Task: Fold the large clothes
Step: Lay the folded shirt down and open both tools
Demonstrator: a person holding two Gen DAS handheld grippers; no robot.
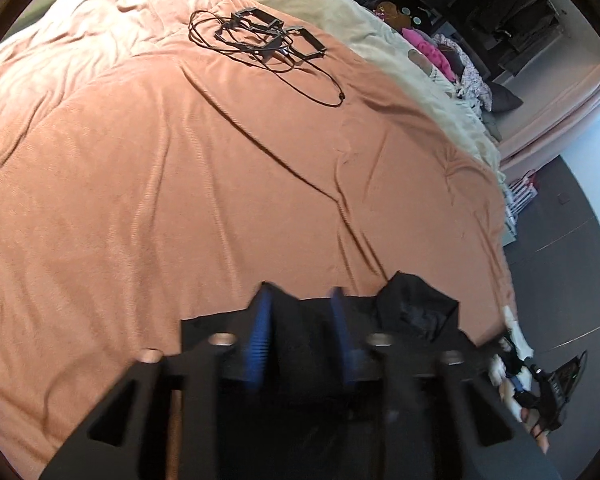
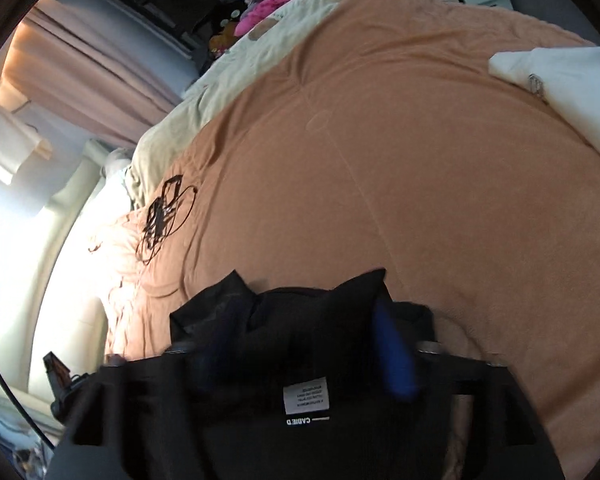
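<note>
A black garment [image 1: 416, 312] is bunched at my left gripper [image 1: 300, 300], whose blue-padded fingers [image 1: 260, 328] stand a little apart with the dark cloth between them. In the right wrist view the same black garment [image 2: 284, 320], with a white neck label [image 2: 306, 400], is draped over my right gripper [image 2: 304, 320]; one blue finger [image 2: 392, 352] shows, the other is hidden under cloth. Both grippers hold the garment above the orange bedspread [image 1: 220, 180], which also shows in the right wrist view [image 2: 420, 180].
A tangle of black cable and frames [image 1: 268, 36] lies on the far part of the bed, also in the right wrist view [image 2: 162, 212]. A folded white garment [image 2: 568, 84] sits at the bed's right. A cream blanket [image 1: 340, 12] and clothes pile [image 1: 432, 52] lie beyond.
</note>
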